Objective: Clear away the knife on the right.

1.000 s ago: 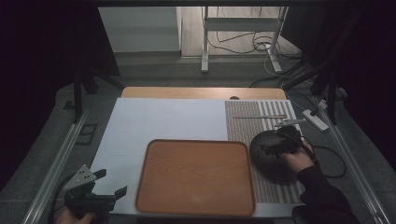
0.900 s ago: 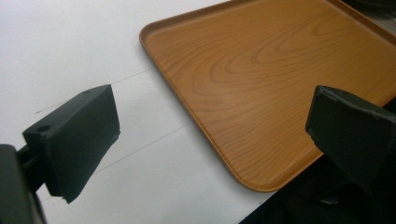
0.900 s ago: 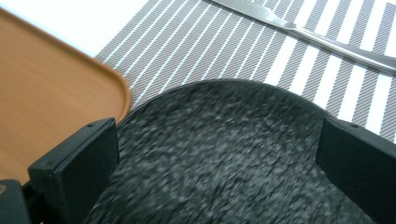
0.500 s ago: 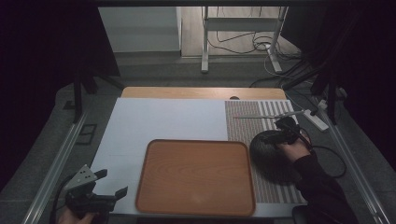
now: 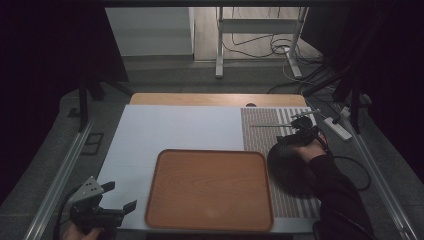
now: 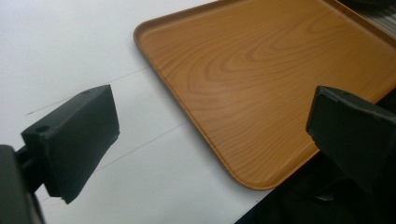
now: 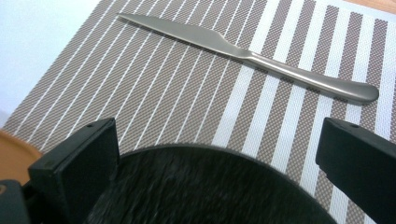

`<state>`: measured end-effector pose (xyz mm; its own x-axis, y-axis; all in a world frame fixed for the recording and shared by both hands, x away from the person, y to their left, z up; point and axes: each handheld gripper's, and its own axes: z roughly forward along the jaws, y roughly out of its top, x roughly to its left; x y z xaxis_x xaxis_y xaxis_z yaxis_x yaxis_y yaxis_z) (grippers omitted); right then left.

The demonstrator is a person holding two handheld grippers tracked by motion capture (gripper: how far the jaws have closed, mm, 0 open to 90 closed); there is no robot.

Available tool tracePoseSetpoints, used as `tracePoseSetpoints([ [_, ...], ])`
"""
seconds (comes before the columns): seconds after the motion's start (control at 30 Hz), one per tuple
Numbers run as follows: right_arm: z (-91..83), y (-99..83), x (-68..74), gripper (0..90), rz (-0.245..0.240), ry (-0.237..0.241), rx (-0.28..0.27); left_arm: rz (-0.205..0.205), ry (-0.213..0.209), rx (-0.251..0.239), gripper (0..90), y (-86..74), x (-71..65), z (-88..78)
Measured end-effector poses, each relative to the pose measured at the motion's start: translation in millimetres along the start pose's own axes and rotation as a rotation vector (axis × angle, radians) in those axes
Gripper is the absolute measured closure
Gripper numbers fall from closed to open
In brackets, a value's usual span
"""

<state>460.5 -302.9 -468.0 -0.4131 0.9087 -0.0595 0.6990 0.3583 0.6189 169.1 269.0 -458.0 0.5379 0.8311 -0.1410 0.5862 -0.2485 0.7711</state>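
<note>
Beside the wooden tray (image 5: 210,190), the dark plate (image 7: 205,186) is cut off by the right hand-held gripper (image 7: 219,154), its jaws held apart. The left hand-held gripper (image 6: 210,135) is also held apart, and no writing can be read.

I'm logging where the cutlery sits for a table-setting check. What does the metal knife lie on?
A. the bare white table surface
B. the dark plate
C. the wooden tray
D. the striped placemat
D: in the right gripper view the knife lies flat on the striped placemat, beyond the rim of the dark plate, and apart from the wooden tray.
</note>
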Motion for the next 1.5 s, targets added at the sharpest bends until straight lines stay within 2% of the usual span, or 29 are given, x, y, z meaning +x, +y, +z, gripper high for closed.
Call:
tracePoseSetpoints([
  [0.13,9.6,4.9,-5.2,0.1,0.007,-0.015,0.015,-0.001,0.000,0.000,2.6,-0.1,0.2,-0.1],
  [0.4,16.8,9.5,-13.1,0.3,0.025,-0.030,0.021,-0.004,-0.003,0.000,2.7,0.0,0.7,0.0],
  [0.43,17.0,11.5,-15.0,5.4,0.024,-0.024,0.017,-0.005,-0.004,0.000,2.7,0.0,0.8,0.0],
  [0.53,17.3,13.5,-17.0,10.4,0.022,-0.015,0.010,-0.008,-0.005,-0.002,2.7,-0.1,1.2,-0.1],
  [0.57,17.9,15.8,-19.0,18.6,0.022,-0.013,0.010,-0.009,-0.006,-0.002,2.7,-0.2,1.3,-0.1],
  [0.6,17.9,15.8,-19.0,18.6,0.022,-0.013,0.010,-0.010,-0.006,-0.002,2.7,-0.2,1.4,-0.2],
  [0.67,18.8,18.3,-21.0,25.2,0.023,-0.022,0.004,-0.011,-0.007,-0.003,2.7,-0.2,1.5,-0.2],
  [0.8,20.2,23.7,-25.4,45.1,0.002,-0.039,0.012,-0.015,-0.009,-0.004,2.7,-0.3,2.1,-0.2],
  [0.83,21.1,25.0,-26.8,49.0,-0.006,-0.031,0.022,-0.015,-0.010,-0.004,2.7,-0.3,2.2,-0.3],
  [0.87,23.7,26.8,-28.9,58.3,-0.018,-0.019,0.029,-0.016,-0.010,-0.005,2.8,-0.3,2.2,-0.2],
  [0.9,23.7,26.8,-28.9,58.3,-0.018,-0.019,0.029,-0.015,-0.010,-0.003,2.8,-0.3,2.2,-0.2],
  [0.93,25.4,27.5,-30.0,62.0,-0.026,-0.018,0.031,-0.015,-0.010,-0.003,2.9,-0.2,2.1,-0.2],
  [0.97,27.1,28.3,-31.3,66.1,-0.031,-0.014,0.038,-0.014,-0.009,-0.002,2.9,-0.2,2.1,-0.1],
  [1.0,30.7,29.8,-34.6,73.8,-0.033,-0.006,0.056,-0.013,-0.009,-0.002,2.9,-0.2,2.0,-0.1],
  [1.03,32.6,30.1,-36.6,78.0,-0.020,0.006,0.064,-0.013,-0.009,-0.001,2.9,-0.1,2.0,0.0],
  [1.07,32.6,30.1,-36.6,78.0,-0.020,0.006,0.064,-0.013,-0.010,-0.001,2.9,-0.1,2.1,0.0],
  [1.2,38.9,31.7,-42.4,89.7,0.015,0.019,0.078,-0.018,-0.013,-0.002,2.9,-0.2,2.6,0.0],
  [1.5,55.0,40.5,-54.7,89.8,0.038,0.005,0.065,-0.020,-0.014,-0.002,3.0,-0.1,2.9,0.0],
])
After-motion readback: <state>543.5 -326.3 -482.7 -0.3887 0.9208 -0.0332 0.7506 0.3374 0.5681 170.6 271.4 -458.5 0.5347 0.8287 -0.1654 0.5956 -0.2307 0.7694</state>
